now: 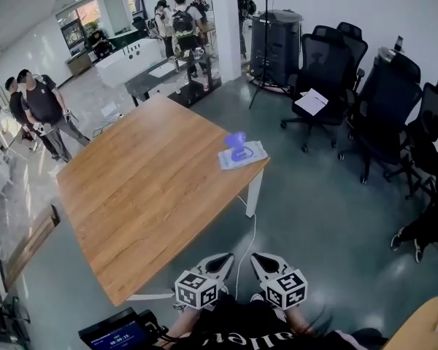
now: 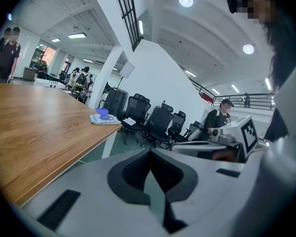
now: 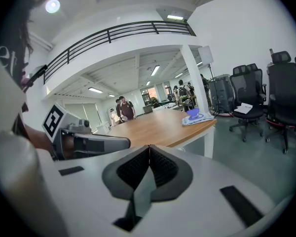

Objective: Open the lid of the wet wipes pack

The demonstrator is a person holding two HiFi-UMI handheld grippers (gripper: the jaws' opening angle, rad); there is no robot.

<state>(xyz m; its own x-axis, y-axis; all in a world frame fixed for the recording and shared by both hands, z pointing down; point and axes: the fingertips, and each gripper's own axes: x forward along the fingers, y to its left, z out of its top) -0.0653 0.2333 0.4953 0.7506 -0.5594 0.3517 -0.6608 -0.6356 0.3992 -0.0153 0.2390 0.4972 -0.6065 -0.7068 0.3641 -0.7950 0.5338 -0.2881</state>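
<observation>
Head view: the wet wipes pack [image 1: 243, 156] lies flat at the far right corner of the wooden table [image 1: 139, 188], close to both edges there. The person stands off the near end, so the pack is well apart from both grippers. The left gripper [image 1: 225, 257] and the right gripper [image 1: 256, 257] sit side by side low in the picture, off the table and pointing toward it.

In the left gripper view the left gripper's [image 2: 149, 153] ribbed pads are pressed together with nothing between them. The right gripper view shows the same for the right gripper [image 3: 149, 149]: jaws closed and empty. Both views catch the pack far off at the table corner [image 2: 104, 118] [image 3: 198, 117].

A blue-violet piece [image 1: 237, 141] stands up from the top of the pack. I take it for the lid, though from this distance I can't tell whether it is raised or just sits high.

The pack looks like a soft film pouch. I'd expect it to be light, squashy and a bit slick, and likely to slide on the smooth wood or lift bodily if the lid alone is tugged. The lid should be stiff plastic on a hinge. My guess is one gripper should pin or pinch the pouch body beside the lid, while the other catches the lid's free lip opposite the hinge and swings it up.
</observation>
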